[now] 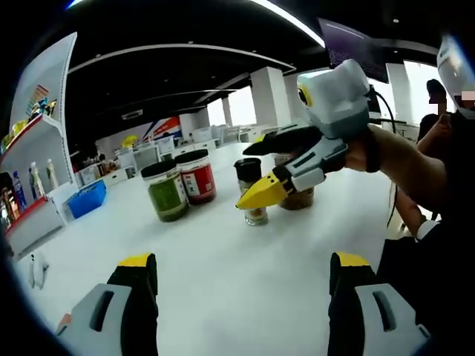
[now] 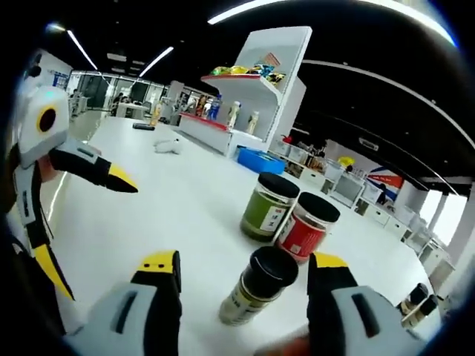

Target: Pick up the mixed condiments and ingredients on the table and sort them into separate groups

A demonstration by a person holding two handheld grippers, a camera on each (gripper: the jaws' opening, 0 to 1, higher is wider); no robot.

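Right gripper view: my right gripper (image 2: 241, 285) is spread wide w/ a small black-capped glass spice bottle (image 2: 259, 286) standing between the yellow-tipped jaws, nothing clamped yet; I can't tell if either pad touches it. At 12 o'clock from the bottle sits a red-labelled jar w/ black lid (image 2: 307, 227), touching a green-filled jar w/ black lid (image 2: 268, 207) at about 11. All on the white table (image 2: 178, 208). My left gripper (image 2: 122, 180) shows at 9 o'clock, tip pointing in. In the left gripper view my left gripper (image 1: 241, 271) is open wide & holds nothing, hovering over bare tabletop, w/ the right one reaching in from 2 o'clock to the spice bottle; behind it stands a brown-filled glass jar (image 1: 298, 197), partly hidden. Step in hand, as I judge it: grab the spice bottle. To do it well I'd centre the jaws on the body below the cap, keep them level, close gently so it doesn't tip or skid, then lift straight up, since the red jar is near. Sorting looks barely begun; jars sit mixed together.
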